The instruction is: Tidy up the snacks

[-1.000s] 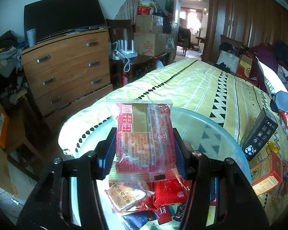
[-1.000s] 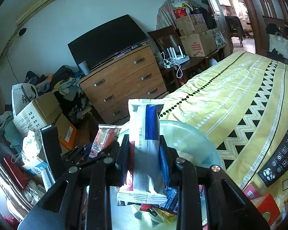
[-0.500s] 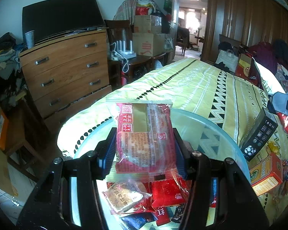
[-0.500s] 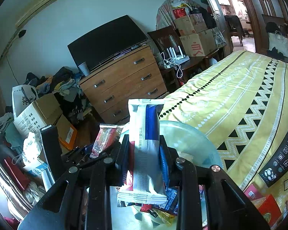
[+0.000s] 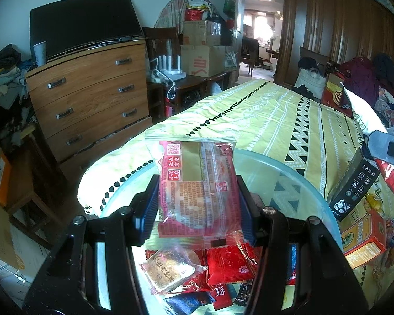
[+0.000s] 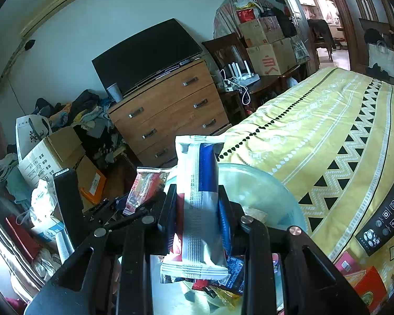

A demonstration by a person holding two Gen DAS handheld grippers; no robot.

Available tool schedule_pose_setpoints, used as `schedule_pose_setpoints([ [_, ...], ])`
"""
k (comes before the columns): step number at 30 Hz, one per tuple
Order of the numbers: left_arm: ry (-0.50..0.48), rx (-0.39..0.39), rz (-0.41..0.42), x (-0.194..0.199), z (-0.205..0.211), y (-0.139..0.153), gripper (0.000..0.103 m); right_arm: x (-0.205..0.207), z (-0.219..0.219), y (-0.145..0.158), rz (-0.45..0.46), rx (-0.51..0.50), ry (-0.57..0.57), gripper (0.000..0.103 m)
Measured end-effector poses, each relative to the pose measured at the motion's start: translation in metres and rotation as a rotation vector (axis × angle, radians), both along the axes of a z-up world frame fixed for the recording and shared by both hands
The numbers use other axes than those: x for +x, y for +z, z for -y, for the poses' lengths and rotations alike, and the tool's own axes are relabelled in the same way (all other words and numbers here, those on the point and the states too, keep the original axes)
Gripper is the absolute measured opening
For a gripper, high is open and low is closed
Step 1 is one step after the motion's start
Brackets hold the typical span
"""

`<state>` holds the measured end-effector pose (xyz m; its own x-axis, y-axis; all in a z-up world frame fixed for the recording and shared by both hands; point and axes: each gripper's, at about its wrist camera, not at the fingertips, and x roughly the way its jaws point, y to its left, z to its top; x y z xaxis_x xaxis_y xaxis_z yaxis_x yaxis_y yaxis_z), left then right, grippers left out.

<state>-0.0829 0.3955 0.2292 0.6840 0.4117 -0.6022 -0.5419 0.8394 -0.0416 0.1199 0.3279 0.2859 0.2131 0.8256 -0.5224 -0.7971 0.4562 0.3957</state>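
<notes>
Here the white-and-blue packet stands upright lengthwise in the right tool.

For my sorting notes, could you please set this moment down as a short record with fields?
left gripper: shut on red-and-gold snack packet, held upright
right gripper: shut on white-and-blue snack packet, held upright
below both: glass bowl with loose snack packets
bowl rests on: yellow patterned bedspread
beside bowl: black remote control, orange carton
background: wooden dresser, television
</notes>
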Motion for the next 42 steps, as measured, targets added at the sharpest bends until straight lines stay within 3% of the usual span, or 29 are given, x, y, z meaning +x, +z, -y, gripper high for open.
schedule_pose_setpoints([
  [42, -0.004, -0.006, -0.002, 0.0072, 0.0016, -0.004, 0.054, -0.0006, -0.0022, -0.0076, -0.011, -0.008, 0.001, 0.032],
])
